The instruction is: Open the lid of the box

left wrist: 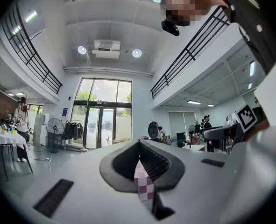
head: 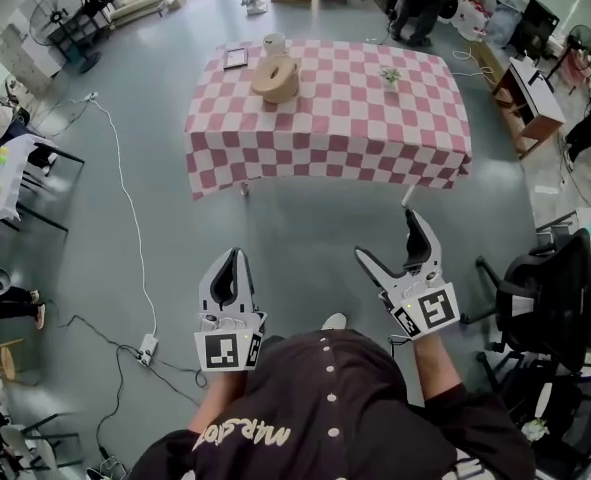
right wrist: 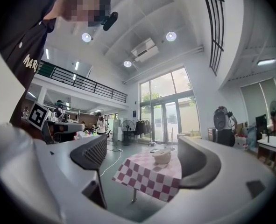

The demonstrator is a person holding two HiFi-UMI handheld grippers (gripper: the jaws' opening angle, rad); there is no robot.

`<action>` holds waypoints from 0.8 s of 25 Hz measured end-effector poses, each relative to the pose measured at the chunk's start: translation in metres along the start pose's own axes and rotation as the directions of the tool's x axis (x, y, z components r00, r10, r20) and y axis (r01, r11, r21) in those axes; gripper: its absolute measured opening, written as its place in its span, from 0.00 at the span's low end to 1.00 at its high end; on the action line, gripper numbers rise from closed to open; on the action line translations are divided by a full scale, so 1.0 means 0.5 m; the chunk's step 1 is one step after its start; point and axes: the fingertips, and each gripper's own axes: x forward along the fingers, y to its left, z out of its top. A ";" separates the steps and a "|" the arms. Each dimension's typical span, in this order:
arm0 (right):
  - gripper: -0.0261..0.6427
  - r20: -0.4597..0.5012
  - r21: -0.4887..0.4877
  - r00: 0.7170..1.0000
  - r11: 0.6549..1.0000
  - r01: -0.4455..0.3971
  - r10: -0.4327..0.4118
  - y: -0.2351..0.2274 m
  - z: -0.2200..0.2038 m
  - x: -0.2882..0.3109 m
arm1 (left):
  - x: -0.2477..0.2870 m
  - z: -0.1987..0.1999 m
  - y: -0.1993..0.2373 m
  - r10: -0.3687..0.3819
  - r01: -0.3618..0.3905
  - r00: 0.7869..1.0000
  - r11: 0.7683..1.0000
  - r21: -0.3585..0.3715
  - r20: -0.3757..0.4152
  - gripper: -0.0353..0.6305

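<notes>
Two empty grippers: left gripper (head: pixel 237 256) jaws together; right gripper (head: pixel 386 234) jaws wide apart.

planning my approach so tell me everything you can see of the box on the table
The box is tan, rounded and wood-like, with an oval hollow on top. It stands upright on the pink-checked tablecloth, toward its far left, apparently closed, though too small to be sure. Only the cloth touches it.
</notes>
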 end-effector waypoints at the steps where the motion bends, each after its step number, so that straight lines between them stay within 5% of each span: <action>1: 0.73 0.002 -0.001 1.000 1.000 -0.002 0.002 -0.010 0.000 -0.002 | 0.007 0.000 -0.010 -0.001 0.001 1.000 1.000 -0.002 0.004 0.06; 8: 0.73 0.006 0.010 1.000 1.000 0.007 -0.007 -0.069 -0.005 -0.011 | 0.039 -0.003 -0.059 -0.002 0.003 1.000 1.000 -0.013 0.018 0.06; 20: 0.73 -0.018 0.029 1.000 1.000 0.001 -0.001 -0.098 -0.017 0.051 | 0.088 -0.029 -0.010 0.020 -0.021 1.000 0.999 -0.037 -0.005 0.06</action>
